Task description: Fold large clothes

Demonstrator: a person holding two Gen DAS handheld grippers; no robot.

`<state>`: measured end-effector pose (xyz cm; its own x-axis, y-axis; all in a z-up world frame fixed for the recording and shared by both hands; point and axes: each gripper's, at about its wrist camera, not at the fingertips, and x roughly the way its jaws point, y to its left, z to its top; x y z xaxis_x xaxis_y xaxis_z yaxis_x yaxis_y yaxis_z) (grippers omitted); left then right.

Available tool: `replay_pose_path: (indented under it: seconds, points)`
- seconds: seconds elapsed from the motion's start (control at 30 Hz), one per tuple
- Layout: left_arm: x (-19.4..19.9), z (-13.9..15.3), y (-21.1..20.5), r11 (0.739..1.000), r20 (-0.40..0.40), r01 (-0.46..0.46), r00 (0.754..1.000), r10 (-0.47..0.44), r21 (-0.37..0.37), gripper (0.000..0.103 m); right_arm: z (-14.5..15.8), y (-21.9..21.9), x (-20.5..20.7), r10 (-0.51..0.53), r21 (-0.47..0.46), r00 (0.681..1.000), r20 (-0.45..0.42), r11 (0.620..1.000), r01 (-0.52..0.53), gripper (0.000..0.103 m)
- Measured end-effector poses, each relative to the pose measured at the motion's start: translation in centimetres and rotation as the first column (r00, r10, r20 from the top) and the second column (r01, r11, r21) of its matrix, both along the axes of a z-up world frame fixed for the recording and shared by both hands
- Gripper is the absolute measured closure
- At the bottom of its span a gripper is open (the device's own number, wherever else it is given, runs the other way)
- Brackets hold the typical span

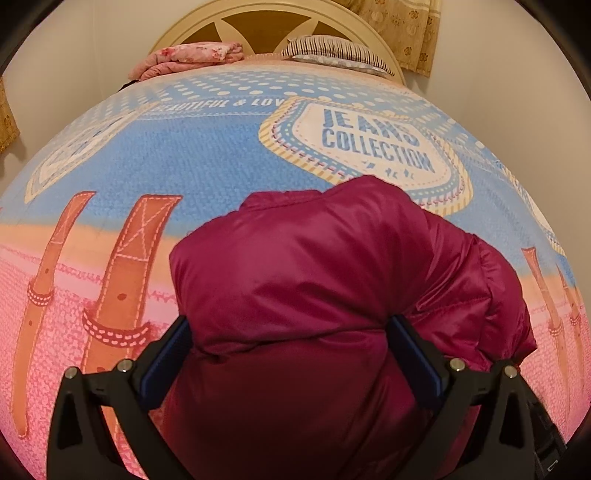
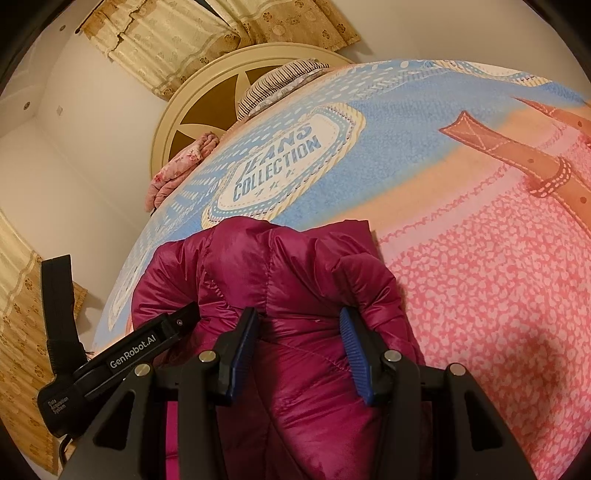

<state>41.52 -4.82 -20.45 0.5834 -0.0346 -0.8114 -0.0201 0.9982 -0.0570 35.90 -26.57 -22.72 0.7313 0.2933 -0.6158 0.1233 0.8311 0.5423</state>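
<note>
Both tools are engaged on the magenta puffer jacket, which lies bundled on the printed bedspread, near the foot of the bed and just short of the "JEANS COLLECTION" badge. The left gripper stands wide, its blue pads flanking a thick padded fold; whether they actually press the fabric cannot be told. The right gripper stands about half open with a ridge of quilting between its pads; the fabric bulges around them, so judge this a grip.

Risks from here: the shell fabric is slick and the fill springy; a loose pinch is likely to slip, and the fold may spring open on release; pulling one side harder than the other would skew the bundle.

Orientation: the long axis appears to run from you toward the headboard; which end is the collar cannot be determined.
</note>
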Motion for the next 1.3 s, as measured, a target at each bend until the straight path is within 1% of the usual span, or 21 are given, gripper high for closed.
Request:
replay_pose_path:
  seconds: [0.17, 1.13, 1.23, 1.3]
  points:
    - [0.08, -0.20, -0.01, 1.000, -0.005, 0.002, 1.000, -0.002, 0.001, 0.000, -0.04, 0.11, 0.03, -0.001, -0.011, 1.000, -0.001, 1.000, 0.001, 0.055]
    - [0.19, -0.46, 0.05, 1.000, -0.013, 0.006, 1.000, -0.006, -0.006, 0.000, -0.06, 0.22, 0.09, -0.002, -0.009, 1.000, -0.001, 1.000, 0.002, 0.055]
    - [0.29, -0.45, 0.16, 1.000, -0.021, 0.006, 1.000, -0.007, -0.015, 0.000, -0.02, 0.23, 0.13, -0.002, -0.010, 1.000, 0.000, 1.000, 0.002, 0.055]
    - [0.36, -0.24, 0.65, 0.999, -0.039, 0.009, 0.999, -0.011, -0.050, 0.000, 0.05, 0.21, 0.20, -0.001, -0.009, 1.000, 0.000, 1.000, 0.001, 0.055]
